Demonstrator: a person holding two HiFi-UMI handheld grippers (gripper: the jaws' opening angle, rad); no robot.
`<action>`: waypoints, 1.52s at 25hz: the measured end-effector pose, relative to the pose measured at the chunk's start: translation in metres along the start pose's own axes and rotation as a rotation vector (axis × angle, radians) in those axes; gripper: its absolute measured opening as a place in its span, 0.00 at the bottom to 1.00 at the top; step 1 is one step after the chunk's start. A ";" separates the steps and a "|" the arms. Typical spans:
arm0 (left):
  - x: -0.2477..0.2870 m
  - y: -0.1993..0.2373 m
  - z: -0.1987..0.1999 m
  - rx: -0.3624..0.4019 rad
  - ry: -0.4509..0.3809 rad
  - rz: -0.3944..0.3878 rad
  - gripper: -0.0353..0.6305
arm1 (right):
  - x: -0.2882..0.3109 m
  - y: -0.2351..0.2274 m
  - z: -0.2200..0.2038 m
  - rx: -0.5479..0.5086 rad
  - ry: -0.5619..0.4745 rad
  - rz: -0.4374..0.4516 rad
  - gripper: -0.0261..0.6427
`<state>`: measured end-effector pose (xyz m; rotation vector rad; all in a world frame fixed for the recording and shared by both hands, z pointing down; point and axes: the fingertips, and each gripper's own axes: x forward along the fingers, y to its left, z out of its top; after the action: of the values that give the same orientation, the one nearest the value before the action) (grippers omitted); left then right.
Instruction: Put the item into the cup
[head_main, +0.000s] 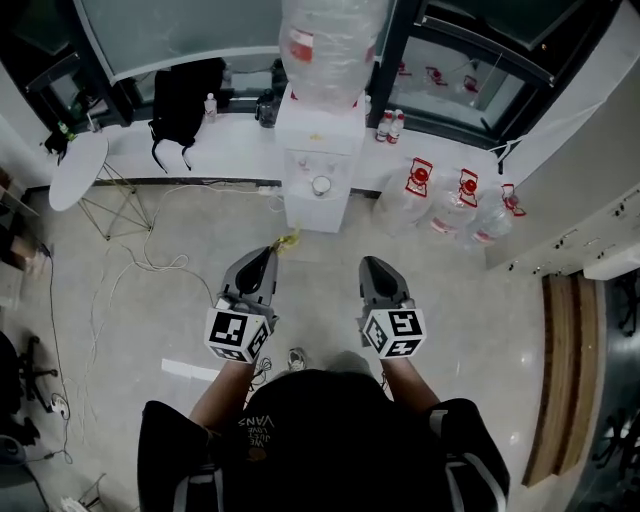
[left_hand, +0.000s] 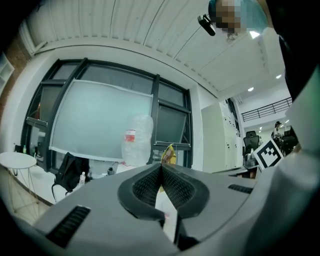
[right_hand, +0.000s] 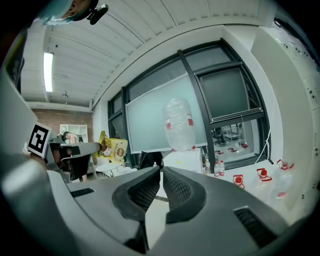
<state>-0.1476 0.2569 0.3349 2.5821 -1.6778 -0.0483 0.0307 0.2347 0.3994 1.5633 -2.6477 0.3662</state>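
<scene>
Head view, left claw (head_main: 271, 252) pinching yellow packet (head_main: 288, 240), right claw (head_main: 373, 264) closed, water dispenser (head_main: 318, 160) near ahead.

- We see a yellow packet (head_main: 288, 240).
- Our grey left hand-held gripper (head_main: 266, 252) and right hand-held gripper (head_main: 376, 264) are patterned at the back with black-and-white squares.
- White water dispenser (head_main: 318, 165); black bag (head_main: 187, 95); pale beige floor (head_main: 480, 330).

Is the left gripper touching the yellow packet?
Touching: the left gripper view shows the left gripper pinching the yellow packet between the tips of its fingers.
</scene>
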 end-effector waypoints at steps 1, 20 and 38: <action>0.002 0.008 -0.001 -0.004 0.008 -0.005 0.08 | 0.005 0.003 -0.002 0.005 0.002 -0.008 0.11; 0.146 0.088 -0.034 -0.025 0.073 0.012 0.08 | 0.150 -0.077 0.013 0.040 0.066 -0.003 0.11; 0.315 0.120 -0.091 -0.032 0.175 0.004 0.08 | 0.258 -0.169 0.005 0.051 0.199 0.025 0.11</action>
<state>-0.1232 -0.0767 0.4362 2.4783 -1.6068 0.1456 0.0510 -0.0660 0.4659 1.4251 -2.5276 0.5636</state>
